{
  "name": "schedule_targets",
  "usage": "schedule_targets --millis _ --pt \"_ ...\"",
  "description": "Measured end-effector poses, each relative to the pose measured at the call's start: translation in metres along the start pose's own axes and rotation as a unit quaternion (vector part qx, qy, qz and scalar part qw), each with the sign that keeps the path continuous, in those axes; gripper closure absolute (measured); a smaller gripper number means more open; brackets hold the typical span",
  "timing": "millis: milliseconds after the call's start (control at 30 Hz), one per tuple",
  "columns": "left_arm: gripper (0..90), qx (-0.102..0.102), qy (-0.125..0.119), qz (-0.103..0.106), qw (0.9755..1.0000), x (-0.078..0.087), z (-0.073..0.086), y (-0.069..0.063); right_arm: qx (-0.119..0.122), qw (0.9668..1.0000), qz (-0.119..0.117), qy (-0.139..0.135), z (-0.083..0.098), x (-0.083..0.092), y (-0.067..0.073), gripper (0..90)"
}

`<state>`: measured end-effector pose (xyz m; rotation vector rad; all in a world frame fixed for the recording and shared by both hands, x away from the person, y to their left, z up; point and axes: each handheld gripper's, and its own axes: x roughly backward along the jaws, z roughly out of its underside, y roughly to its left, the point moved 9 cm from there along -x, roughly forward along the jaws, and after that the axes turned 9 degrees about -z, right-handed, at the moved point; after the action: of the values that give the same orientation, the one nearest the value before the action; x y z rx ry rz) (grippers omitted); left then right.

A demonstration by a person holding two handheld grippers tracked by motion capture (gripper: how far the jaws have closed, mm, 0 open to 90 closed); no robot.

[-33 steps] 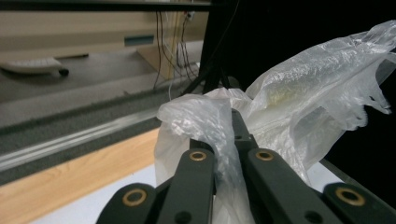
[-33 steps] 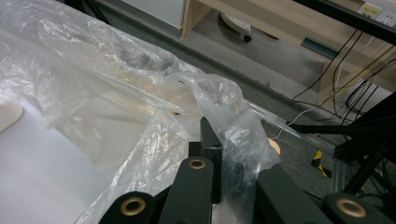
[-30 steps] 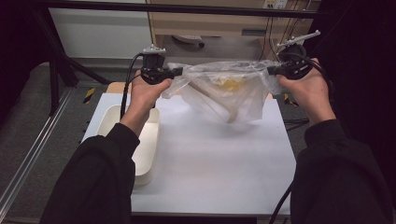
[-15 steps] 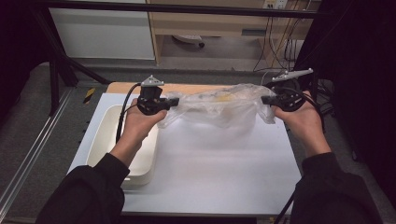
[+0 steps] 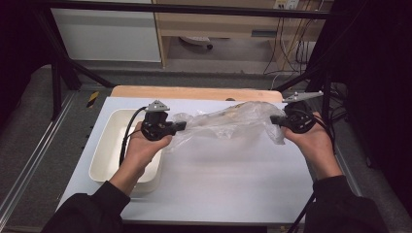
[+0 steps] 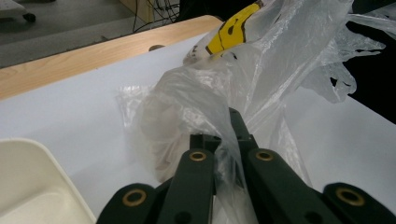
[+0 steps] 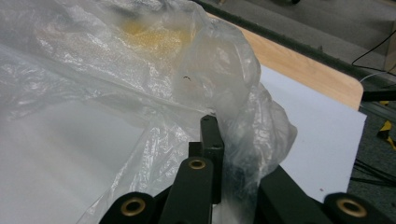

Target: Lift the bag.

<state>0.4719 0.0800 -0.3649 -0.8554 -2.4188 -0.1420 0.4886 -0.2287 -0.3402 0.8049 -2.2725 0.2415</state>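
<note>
A clear plastic bag (image 5: 228, 122) is held stretched above the white table (image 5: 218, 184), its long axis running left to right. One end is pinched in the left gripper (image 5: 182, 126), the other in the right gripper (image 5: 273, 119). A cream tray (image 5: 109, 145) lies beside the left gripper.
</note>
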Motion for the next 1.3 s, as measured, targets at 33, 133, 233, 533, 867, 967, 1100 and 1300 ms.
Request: schedule_targets --millis 33,133,233,533,867,967,1100,1300 --pt "90.0 -0.002 0.002 -0.001 1.0 0.0 0.005 -0.002 -0.001 1.0 -0.002 0.001 0.004 -0.001 0.001 90.0" --pt "90.0 -0.003 0.006 0.001 1.0 0.0 0.018 -0.008 -0.007 1.0 -0.007 -0.001 0.018 -0.004 0.004 90.0" --pt "90.0 -0.004 0.006 0.001 1.0 0.0 0.03 -0.015 -0.011 0.9999 -0.013 0.0 0.034 -0.007 0.007 90.0" --pt "90.0 -0.008 0.011 -0.008 0.9999 -0.004 0.067 -0.035 -0.03 0.9992 -0.024 0.001 0.081 -0.021 0.012 90.0" --pt "90.0 -0.053 0.015 -0.028 0.9981 -0.006 0.097 -0.067 -0.052 0.9982 -0.03 0.002 0.124 -0.036 0.016 90.0" --pt "90.0 -0.054 0.023 -0.028 0.9979 -0.012 0.109 -0.072 -0.055 0.998 -0.03 0.005 0.133 -0.039 0.018 90.0" --pt "90.0 -0.055 0.031 -0.034 0.9974 -0.019 0.123 -0.073 -0.061 0.9975 -0.034 0.012 0.144 -0.043 0.022 90.0" --pt "90.0 -0.064 0.029 -0.052 0.9961 -0.02 0.136 -0.071 -0.067 0.9965 -0.043 0.024 0.162 -0.05 0.029 90.0"
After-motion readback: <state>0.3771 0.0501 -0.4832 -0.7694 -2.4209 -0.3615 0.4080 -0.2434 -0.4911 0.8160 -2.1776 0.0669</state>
